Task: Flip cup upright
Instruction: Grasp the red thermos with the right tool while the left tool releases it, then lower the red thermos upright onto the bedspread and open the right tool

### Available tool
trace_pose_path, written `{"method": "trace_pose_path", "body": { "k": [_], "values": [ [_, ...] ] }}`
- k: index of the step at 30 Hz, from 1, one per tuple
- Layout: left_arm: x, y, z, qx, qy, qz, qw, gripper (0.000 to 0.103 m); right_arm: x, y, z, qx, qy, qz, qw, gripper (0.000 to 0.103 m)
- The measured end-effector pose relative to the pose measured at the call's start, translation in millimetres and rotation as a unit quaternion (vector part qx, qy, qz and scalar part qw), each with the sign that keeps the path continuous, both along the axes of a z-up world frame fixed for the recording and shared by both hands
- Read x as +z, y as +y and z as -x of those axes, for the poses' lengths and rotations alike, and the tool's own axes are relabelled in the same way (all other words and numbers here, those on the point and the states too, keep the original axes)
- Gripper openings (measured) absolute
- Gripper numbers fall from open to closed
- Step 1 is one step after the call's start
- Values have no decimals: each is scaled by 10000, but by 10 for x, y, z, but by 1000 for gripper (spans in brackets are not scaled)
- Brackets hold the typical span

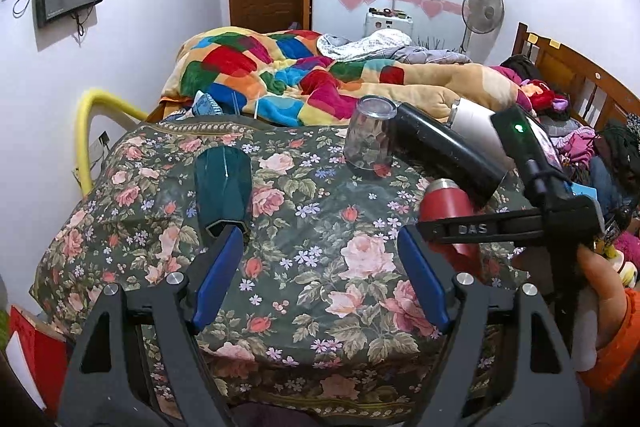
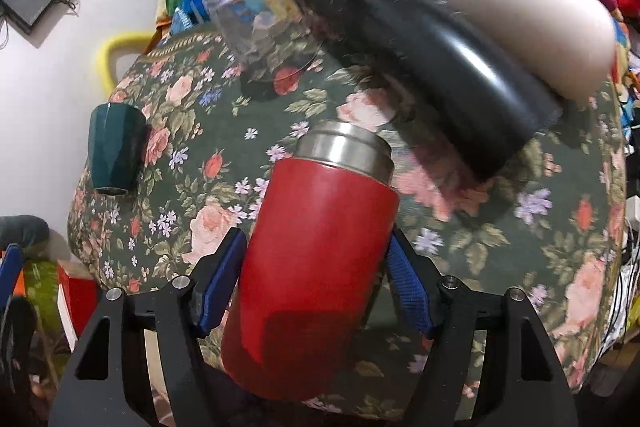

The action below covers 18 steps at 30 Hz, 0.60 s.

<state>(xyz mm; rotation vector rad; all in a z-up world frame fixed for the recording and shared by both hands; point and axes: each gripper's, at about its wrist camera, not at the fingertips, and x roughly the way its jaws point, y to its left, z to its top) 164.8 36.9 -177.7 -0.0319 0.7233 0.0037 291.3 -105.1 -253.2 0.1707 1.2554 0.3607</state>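
Right gripper [image 2: 316, 291] is pinching the red cup [image 2: 316, 251], steel rim pointing up and away, tilted, above the floral cloth [image 2: 500, 227]. Flip looks mostly done; setting it down is left. Left gripper [image 1: 320, 267] is hanging spread, gripping nothing. Green cup [image 1: 223, 191], clear cup [image 1: 370, 139], and black flask [image 1: 444, 155] are looking unflipped.

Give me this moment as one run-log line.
right gripper: jaws shut on red cup, tilted | left gripper: jaws open, empty | green cup, clear cup: on floral cloth
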Motion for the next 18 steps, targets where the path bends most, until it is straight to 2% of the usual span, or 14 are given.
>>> {"method": "trace_pose_path", "body": {
  "k": [6,18],
  "values": [
    [-13,7,-14,57,44,60,10000,79,106,99,35,332,-256,100,9991,62],
    [88,43,-42,206,-38,233,9995,80,735,40,253,439,-1530,278,9869,59]
  ]
}}
